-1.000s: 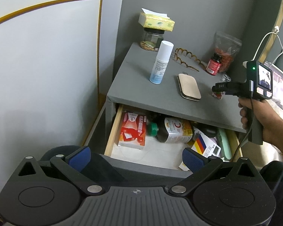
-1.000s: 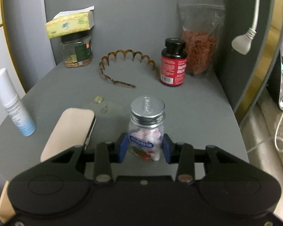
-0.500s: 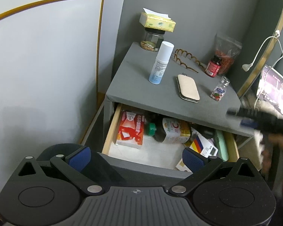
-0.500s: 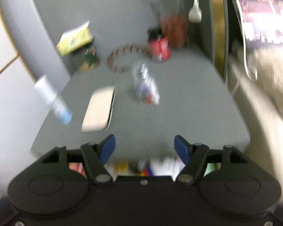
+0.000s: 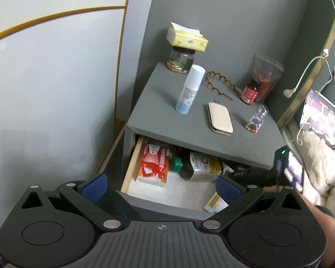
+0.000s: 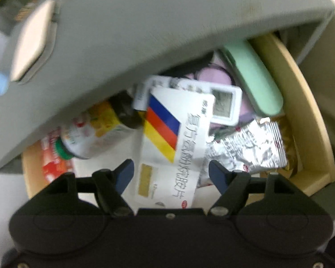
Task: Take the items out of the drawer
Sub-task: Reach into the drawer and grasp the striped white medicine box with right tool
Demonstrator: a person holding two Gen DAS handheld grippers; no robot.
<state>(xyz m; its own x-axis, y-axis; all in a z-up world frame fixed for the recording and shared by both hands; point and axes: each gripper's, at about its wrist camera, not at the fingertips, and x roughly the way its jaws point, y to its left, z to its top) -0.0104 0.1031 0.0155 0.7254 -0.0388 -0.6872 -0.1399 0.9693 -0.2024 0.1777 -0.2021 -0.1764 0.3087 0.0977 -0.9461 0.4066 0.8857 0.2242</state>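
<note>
Right wrist view: right tongs (image 6: 170,174) spread wide, gripping nothing, straddling the near end of a white medicine box (image 6: 174,147) lying flat in the drawer (image 6: 301,120). Light, stiff card, it looks best pinched across its long edges. Beside it, toward the drawer's right wall, a crinkled foil sachet (image 6: 248,145) would crush easily. Left, the dark bottle (image 6: 93,131) looks heavy and prone to roll. Left tongs (image 5: 160,187) hang spread and empty at the drawer's front edge.

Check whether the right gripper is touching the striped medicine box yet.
Cannot tell. In the blurred right wrist view the open right gripper brackets the striped medicine box, but neither contact nor gap shows plainly.
</note>
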